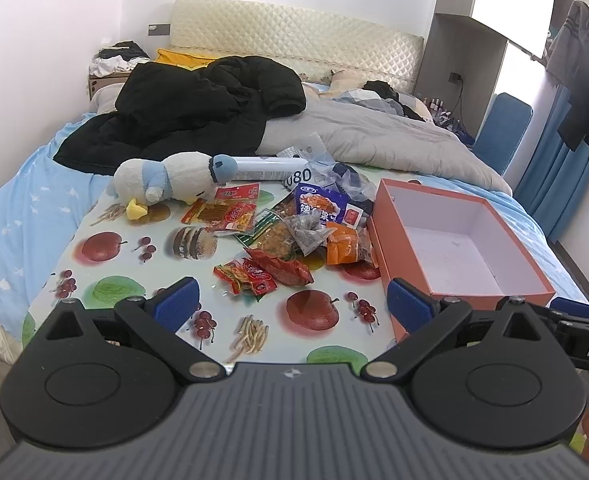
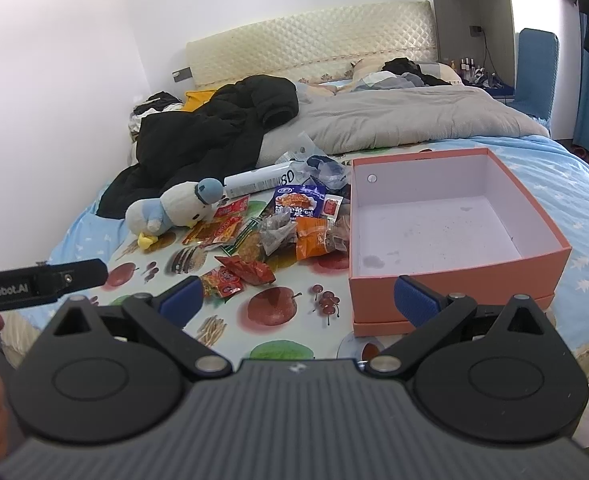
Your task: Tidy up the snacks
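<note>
Lying just ahead of the wide-open left gripper (image 1: 290, 300), the red snack packet (image 1: 280, 269) is reached soonest, left of the orange box (image 1: 386, 240).

You are in a home bedroom: a bed (image 1: 34, 208) with a quilted headboard (image 1: 294, 36), a grey duvet (image 1: 374, 136), a black coat (image 1: 182, 116) and blue curtains (image 1: 554, 184).

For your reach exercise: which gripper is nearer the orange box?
Right. The right gripper hangs open at the orange box's near wall; the left gripper, also open, faces the snack pile, box off to its right.
</note>
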Motion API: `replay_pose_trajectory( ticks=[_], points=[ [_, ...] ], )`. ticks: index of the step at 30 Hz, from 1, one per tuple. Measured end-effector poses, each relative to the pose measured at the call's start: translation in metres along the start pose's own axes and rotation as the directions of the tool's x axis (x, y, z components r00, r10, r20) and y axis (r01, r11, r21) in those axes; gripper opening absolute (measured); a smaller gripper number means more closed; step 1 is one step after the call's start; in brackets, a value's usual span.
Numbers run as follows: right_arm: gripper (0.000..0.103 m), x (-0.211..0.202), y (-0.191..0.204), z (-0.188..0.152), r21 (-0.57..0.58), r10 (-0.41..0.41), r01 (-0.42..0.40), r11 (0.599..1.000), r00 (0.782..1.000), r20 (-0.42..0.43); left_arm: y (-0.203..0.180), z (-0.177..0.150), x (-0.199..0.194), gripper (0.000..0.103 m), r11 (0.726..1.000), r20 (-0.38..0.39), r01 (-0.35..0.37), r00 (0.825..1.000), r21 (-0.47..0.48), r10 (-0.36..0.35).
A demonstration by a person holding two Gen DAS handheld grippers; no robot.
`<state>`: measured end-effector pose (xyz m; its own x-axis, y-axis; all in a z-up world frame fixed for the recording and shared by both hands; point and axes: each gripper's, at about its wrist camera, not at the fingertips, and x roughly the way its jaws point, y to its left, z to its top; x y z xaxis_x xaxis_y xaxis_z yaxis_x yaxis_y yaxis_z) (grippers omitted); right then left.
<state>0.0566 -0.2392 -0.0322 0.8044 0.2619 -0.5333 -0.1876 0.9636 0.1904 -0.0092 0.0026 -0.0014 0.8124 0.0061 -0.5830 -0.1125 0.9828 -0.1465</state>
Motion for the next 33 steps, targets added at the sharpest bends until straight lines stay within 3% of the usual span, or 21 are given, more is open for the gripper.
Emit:
replay_pose_trajectory(
  ticks=[33],
  points=[
    [0.103, 0.0045, -0.0017, -0.0044, 0.017, -0.004, 0.005, 1.0, 0.999, -0.035, -0.0015, -0.0059, 0.009, 0.102, 1.0, -0.011, 0.0, 1.0, 0.002, 0.0]
  ],
)
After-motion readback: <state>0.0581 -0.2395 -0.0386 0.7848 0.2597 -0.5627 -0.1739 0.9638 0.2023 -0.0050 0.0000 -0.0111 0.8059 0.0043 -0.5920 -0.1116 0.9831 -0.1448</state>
